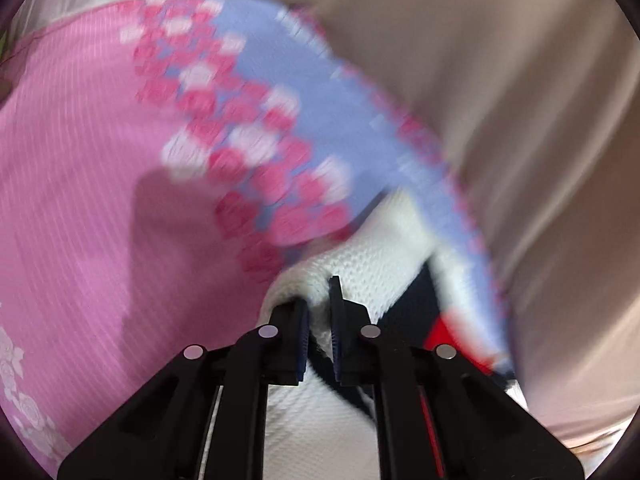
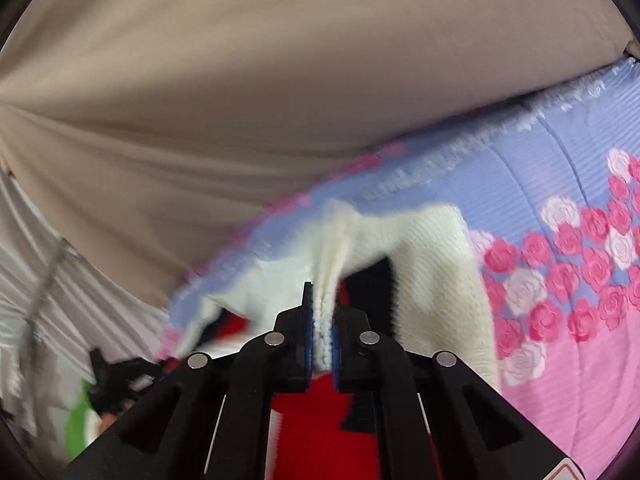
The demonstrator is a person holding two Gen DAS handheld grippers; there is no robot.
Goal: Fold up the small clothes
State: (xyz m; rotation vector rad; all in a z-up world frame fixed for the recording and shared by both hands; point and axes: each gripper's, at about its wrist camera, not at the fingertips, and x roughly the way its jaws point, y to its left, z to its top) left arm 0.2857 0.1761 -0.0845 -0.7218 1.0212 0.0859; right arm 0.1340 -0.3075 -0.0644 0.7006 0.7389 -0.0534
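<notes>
A small white knitted garment (image 1: 360,272) with dark navy and red patches hangs between both grippers above a pink and lilac rose-printed bedspread (image 1: 80,160). My left gripper (image 1: 318,300) is shut on a white edge of it. My right gripper (image 2: 322,308) is shut on a bunched white fold of the same garment (image 2: 432,248), whose red part (image 2: 320,420) hangs below the fingers. In the right wrist view the left gripper (image 2: 120,372) shows blurred at the lower left. Both views are motion-blurred.
The bedspread (image 2: 580,320) covers the surface to the right in the right wrist view. A beige sheet or curtain (image 2: 280,80) fills the far side, also in the left wrist view (image 1: 520,100). Something green (image 2: 78,420) lies at lower left.
</notes>
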